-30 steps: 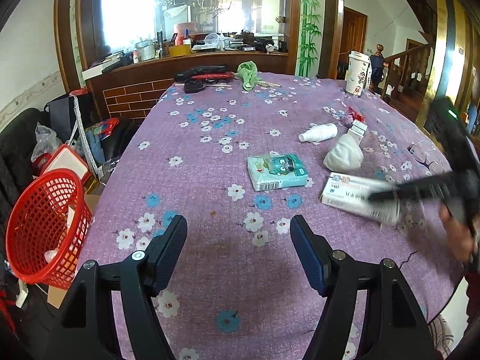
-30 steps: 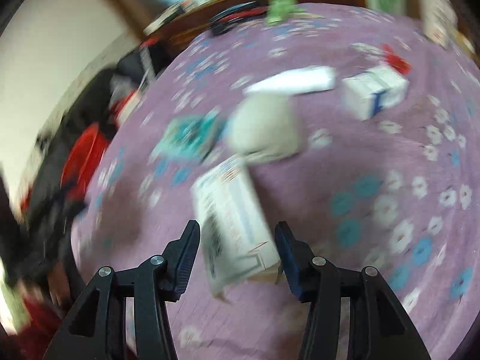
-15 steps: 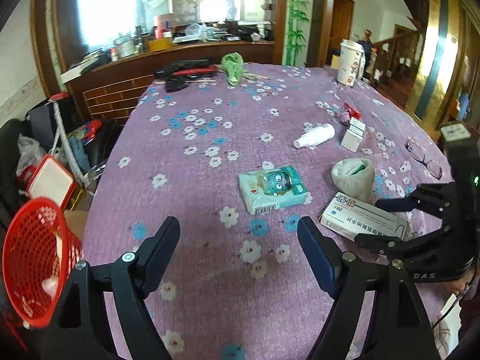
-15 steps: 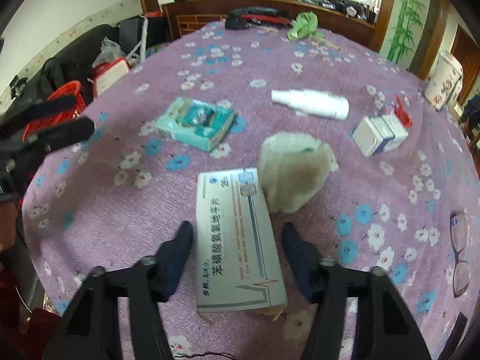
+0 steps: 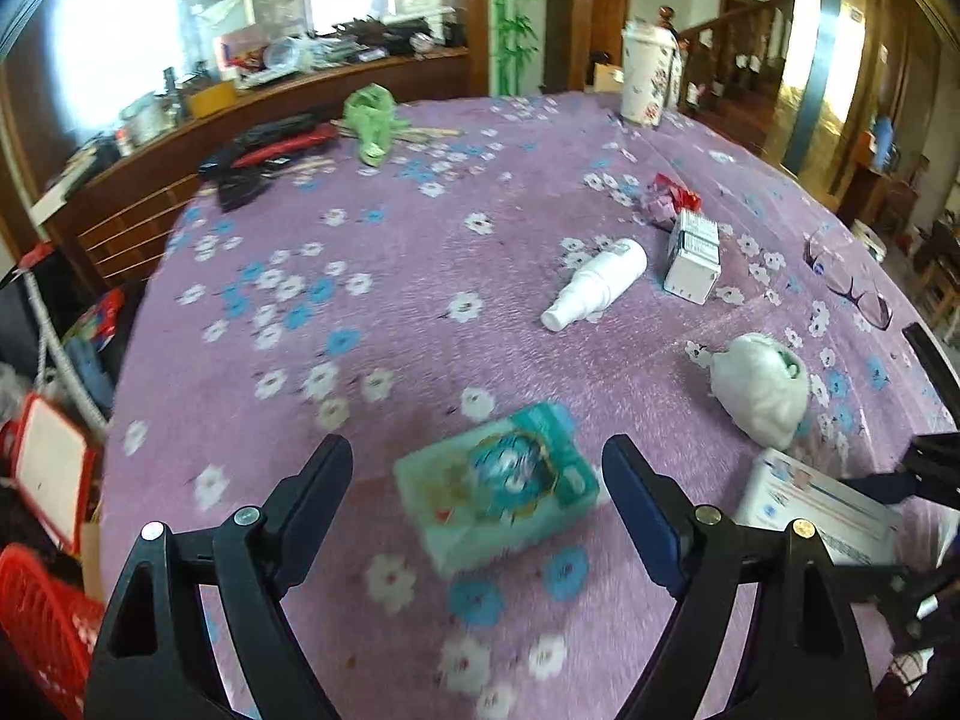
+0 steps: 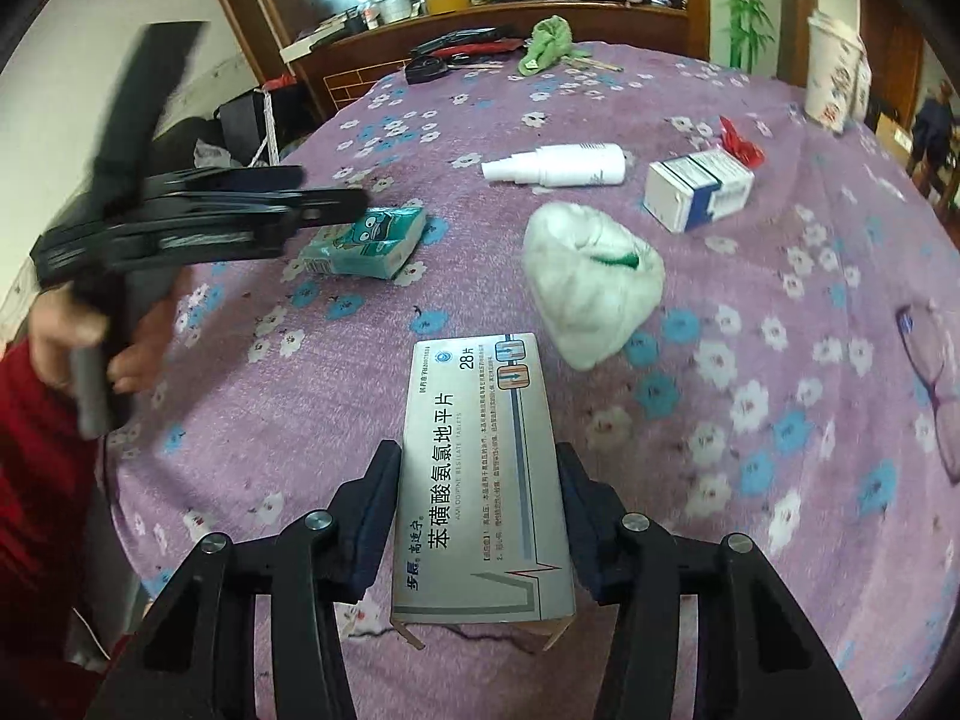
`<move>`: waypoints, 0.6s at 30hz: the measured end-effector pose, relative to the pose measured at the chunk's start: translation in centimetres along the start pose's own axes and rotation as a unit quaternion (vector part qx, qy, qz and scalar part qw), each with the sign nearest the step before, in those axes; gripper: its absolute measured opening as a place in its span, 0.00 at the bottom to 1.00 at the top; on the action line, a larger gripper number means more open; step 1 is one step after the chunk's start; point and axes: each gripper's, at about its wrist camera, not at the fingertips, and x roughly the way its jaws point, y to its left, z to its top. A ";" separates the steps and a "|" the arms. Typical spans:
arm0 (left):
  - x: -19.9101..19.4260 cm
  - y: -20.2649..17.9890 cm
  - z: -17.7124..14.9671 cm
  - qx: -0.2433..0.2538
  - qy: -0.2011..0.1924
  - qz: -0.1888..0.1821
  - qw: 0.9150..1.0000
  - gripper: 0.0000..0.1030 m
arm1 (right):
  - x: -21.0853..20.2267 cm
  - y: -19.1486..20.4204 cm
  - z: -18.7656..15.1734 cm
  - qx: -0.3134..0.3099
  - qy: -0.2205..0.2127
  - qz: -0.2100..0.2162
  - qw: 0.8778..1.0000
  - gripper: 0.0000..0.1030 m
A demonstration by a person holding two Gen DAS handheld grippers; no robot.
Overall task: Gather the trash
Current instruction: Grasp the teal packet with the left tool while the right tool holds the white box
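I am working over a table [image 5: 420, 300] under a purple cloth with flowers. It is carrying all the trash, and my basket [image 5: 42, 618], red, is standing off its left edge, low by the floor.

My right gripper [image 6: 477, 516] is reaching in from the near edge. The pill box [image 6: 480, 480], a long silver one, is lying flat between its jaws. Each pad is right at a long side of the box, but I cannot tell whether they are pressing it.

My left gripper [image 5: 477, 480] is hanging over the near-left part of the table, and its jaws are opening. The tissue pack [image 5: 498, 498], teal, is lying between them, and the pads are standing clear of it on both sides.

A white wad [image 6: 591, 282] is lying just beyond the pill box, toward the middle. Farther in, a white bottle [image 6: 555, 165] is lying on its side, and a small carton [image 6: 699, 186] is sitting just right of it. A red wrapper [image 6: 741, 141] is touching the far corner of that carton. A paper cup [image 5: 645, 78] is standing upright at the far edge.
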 end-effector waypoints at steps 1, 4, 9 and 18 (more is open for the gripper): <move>0.6 0.0 0.2 0.002 0.007 -0.007 1.000 0.81 | -0.1 -0.1 -0.2 0.003 -0.001 0.001 1.000 0.53; 2.0 -0.1 0.3 0.000 0.026 -0.030 0.999 0.81 | -0.3 -0.5 -0.5 0.011 -0.001 0.004 1.000 0.53; 2.6 -1.5 -1.3 0.027 0.052 -0.043 0.997 0.81 | -0.6 -1.1 -0.6 0.022 -0.006 0.013 1.000 0.53; -1.1 -4.1 -3.6 0.076 0.014 -0.037 0.996 0.82 | -1.0 -2.0 -1.2 0.039 -0.015 0.026 0.999 0.53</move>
